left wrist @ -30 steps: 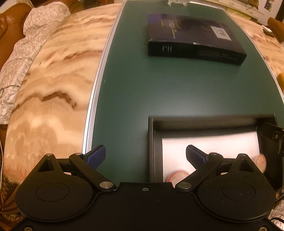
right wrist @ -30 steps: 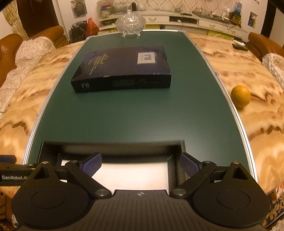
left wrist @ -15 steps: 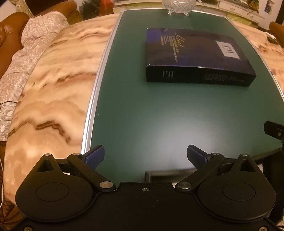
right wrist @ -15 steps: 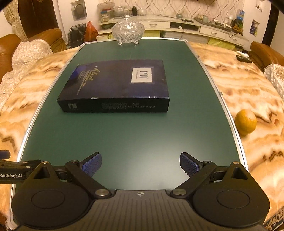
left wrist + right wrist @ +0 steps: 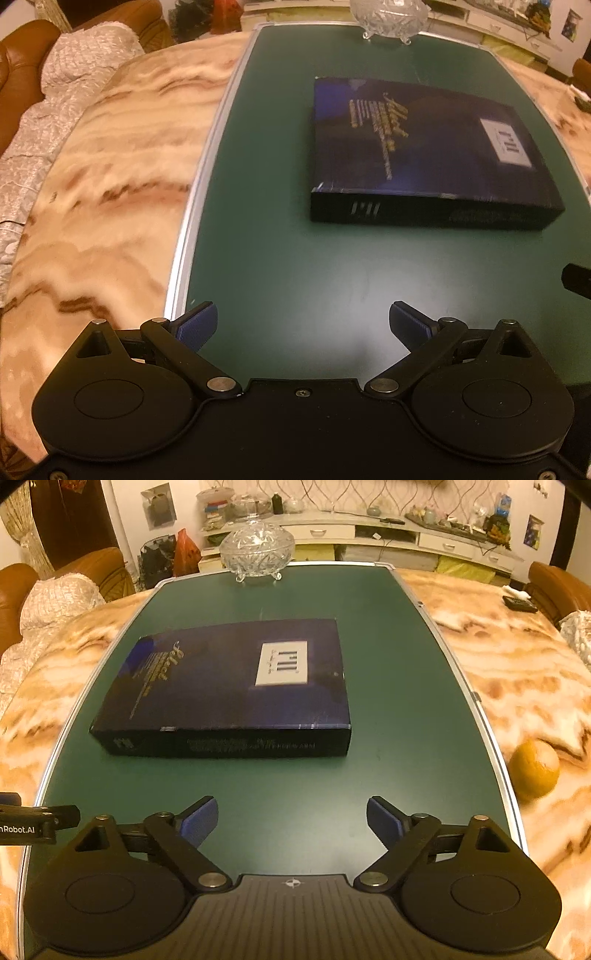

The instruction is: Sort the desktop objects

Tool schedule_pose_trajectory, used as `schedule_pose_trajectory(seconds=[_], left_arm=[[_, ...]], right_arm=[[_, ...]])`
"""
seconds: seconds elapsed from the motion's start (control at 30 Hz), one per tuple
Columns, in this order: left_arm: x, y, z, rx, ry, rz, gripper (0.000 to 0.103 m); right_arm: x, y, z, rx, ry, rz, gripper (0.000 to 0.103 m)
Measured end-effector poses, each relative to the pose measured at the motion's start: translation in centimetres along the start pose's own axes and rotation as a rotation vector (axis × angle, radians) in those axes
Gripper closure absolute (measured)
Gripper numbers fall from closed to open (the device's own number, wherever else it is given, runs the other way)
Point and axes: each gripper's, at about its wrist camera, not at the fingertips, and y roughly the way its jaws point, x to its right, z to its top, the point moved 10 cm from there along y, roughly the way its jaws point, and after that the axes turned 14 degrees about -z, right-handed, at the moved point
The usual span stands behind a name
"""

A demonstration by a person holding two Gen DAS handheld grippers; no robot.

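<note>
Both views have lifted off the open black tray seen a second ago; it is now out of frame. The dark blue rectangular box lies flat mid green desk mat. Left gripper and right gripper spread wide, empty. Attention likely shifts to the box.

Left wrist view low over green mat's near left part, facing forward, right wrist view slightly higher and centred, facing same way, both share dark blue box and glass bowl at far end
</note>
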Motion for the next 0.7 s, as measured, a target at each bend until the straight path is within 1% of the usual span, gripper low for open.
schedule_pose_trajectory(seconds=[0.1, 0.2, 0.33, 0.43, 0.5, 0.6, 0.7], left_arm=[[0.4, 0.6, 1.4, 0.006, 0.002, -0.026, 0.002], [0.5, 1.2, 3.1, 0.021, 0.015, -0.023, 0.002], [0.5, 2.0, 5.3, 0.036, 0.027, -0.039, 0.002], [0.4, 2.8, 6.8, 0.042, 0.025, -0.062, 0.002], [0.4, 3.5, 7.6, 0.037, 0.024, -0.071, 0.002], [0.2, 4.6, 8.5, 0.025, 0.007, -0.104, 0.002], [0.2, 5.4, 9.2, 0.02, -0.012, -0.148, 0.002]], right_arm=[[0.6, 0.8, 1.4, 0.009, 0.022, 0.005, 0.015], [0.8, 1.8, 2.6, -0.004, 0.053, 0.064, 0.02], [1.1, 3.4, 4.2, -0.036, 0.097, 0.148, 0.021], [1.4, 4.4, 5.5, -0.033, 0.11, 0.163, 0.023], [1.3, 5.4, 6.1, -0.038, 0.11, 0.169, 0.029], [1.0, 6.5, 6.9, -0.042, 0.11, 0.201, 0.034], [0.6, 7.2, 7.6, -0.044, 0.11, 0.246, 0.035]])
